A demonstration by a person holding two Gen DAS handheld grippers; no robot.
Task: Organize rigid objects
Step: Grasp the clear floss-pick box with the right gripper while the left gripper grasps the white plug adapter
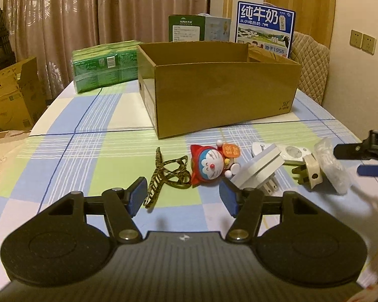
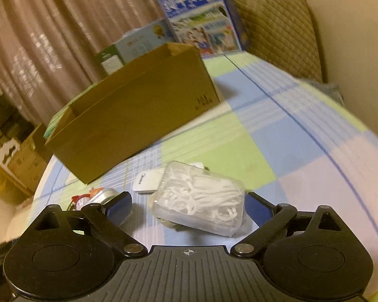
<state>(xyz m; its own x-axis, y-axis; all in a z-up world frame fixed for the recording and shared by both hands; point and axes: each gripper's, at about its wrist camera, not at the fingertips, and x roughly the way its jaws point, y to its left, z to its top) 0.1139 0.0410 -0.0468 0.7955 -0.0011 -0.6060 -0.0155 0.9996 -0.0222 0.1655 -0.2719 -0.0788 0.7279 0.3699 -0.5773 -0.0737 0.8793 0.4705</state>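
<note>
Reaching low centre, the wide right claw (image 2: 189, 205) straddles the clear plastic floss-pick box (image 2: 197, 197), ungripped; closing comes next, then the brown cardboard box (image 2: 138, 108). Left claw (image 1: 182, 196) hangs half-open, empty.

The right gripper (image 1: 360, 159) is cut off by the right edge of the left wrist view, so only two blurred finger ends show and its body is out of frame. In the right wrist view, the whole background is smeared: the print on the blue milk carton (image 2: 201, 17) cannot be read. There the Doraemon figure (image 2: 88, 196) is mostly hidden behind the gripper's left finger, and the white plug (image 2: 147, 182) is partly covered by the clear floss-pick box (image 2: 201, 197). The floor of the cardboard box (image 1: 224, 100) is hidden behind its near wall in both views.
</note>
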